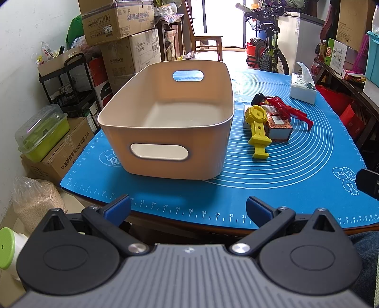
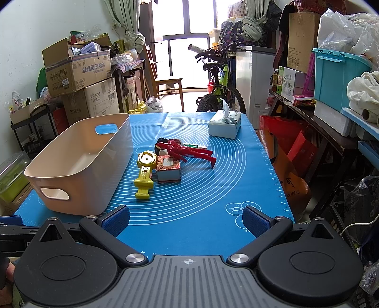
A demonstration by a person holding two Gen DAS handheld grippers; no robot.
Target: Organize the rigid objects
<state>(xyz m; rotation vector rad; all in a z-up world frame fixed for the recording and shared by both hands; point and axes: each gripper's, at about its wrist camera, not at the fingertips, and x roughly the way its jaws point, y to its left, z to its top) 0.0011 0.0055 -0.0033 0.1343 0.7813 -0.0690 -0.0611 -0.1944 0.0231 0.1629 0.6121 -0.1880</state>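
Note:
An empty beige bin with handle slots stands on the blue mat. To its right lies a small pile: a yellow toy launcher, a small patterned box, a red figure and a black-and-white item behind them. My left gripper is open and empty at the table's near edge, in front of the bin. My right gripper is open and empty over the near mat, short of the pile.
A tissue box sits at the mat's far right. Cardboard boxes and a black cart stand left of the table. A bicycle stands behind. A shelf with a teal crate runs along the right.

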